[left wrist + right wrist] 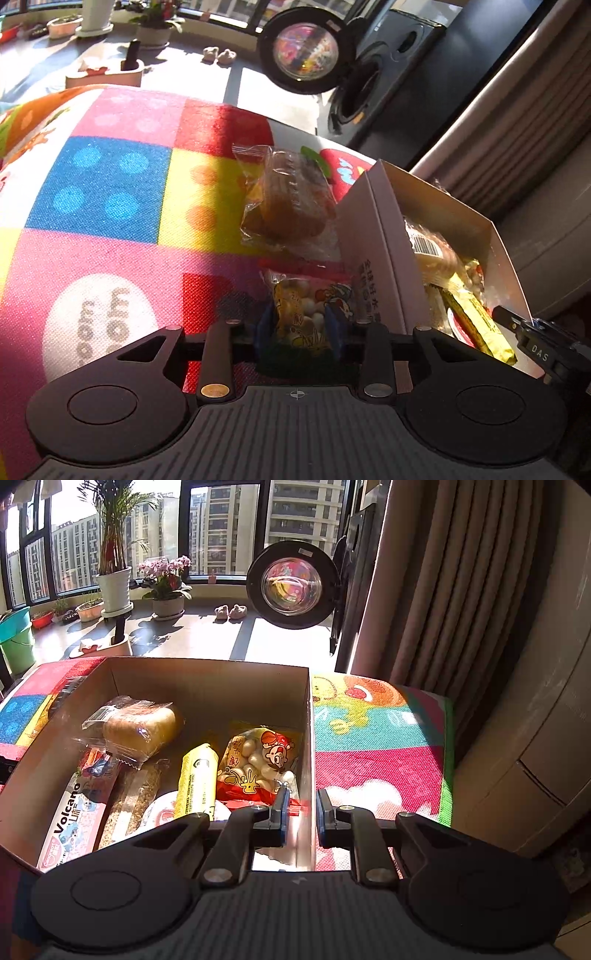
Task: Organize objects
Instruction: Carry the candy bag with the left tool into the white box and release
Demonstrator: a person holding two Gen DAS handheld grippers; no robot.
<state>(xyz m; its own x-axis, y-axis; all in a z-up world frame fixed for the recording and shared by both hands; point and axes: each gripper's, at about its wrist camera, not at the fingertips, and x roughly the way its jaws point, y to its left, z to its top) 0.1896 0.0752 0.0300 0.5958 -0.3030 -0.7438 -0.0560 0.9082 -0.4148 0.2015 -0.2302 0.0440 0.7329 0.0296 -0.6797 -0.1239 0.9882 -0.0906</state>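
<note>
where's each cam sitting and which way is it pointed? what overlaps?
Left wrist: on the left gripper, low over the play mat, facing the window; its fingers straddle a yellow snack bag outside the cardboard box; the right gripper's tip shows.
Right wrist: on the right gripper, above the box, facing the window; its fingers straddle the box's right wall.
Shared: box, mat, open washer door, slippers.

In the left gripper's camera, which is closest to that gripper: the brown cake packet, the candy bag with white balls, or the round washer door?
1. Candy bag, between the left gripper's fingers.
2. Brown cake packet, just beyond on the mat.
3. Washer door, far back, across the floor.
</note>
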